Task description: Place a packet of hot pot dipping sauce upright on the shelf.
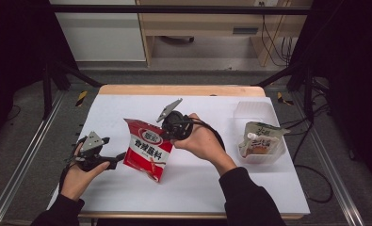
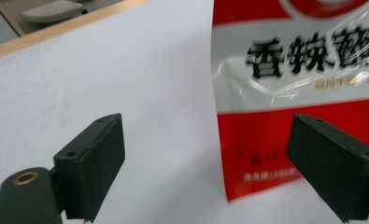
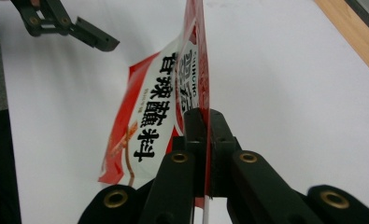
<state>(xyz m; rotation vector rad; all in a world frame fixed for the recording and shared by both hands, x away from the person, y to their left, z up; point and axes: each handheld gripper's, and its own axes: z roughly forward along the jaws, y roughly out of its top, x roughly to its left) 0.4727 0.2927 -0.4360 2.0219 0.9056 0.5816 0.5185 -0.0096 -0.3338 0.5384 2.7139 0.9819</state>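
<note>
A red and white seasoning packet (image 1: 146, 149) with black lettering hangs tilted over the white table top (image 1: 127, 106). My right gripper (image 1: 168, 134) is shut on its upper right edge. In the right gripper view the jaws (image 3: 203, 128) pinch the packet (image 3: 156, 102) edge-on. My left gripper (image 1: 119, 158) is open at the packet's lower left side. In the left gripper view the packet's left edge (image 2: 285, 93) lies between the spread jaws of that gripper (image 2: 210, 144), with neither pad touching it. The left gripper (image 3: 81, 30) also appears far off in the right gripper view.
A clear plastic container (image 1: 249, 107) stands at the right of the table, holding a white and green spouted pouch (image 1: 260, 137). The table's wooden far edge (image 1: 179, 89) runs behind. Black frame posts and cables flank both sides.
</note>
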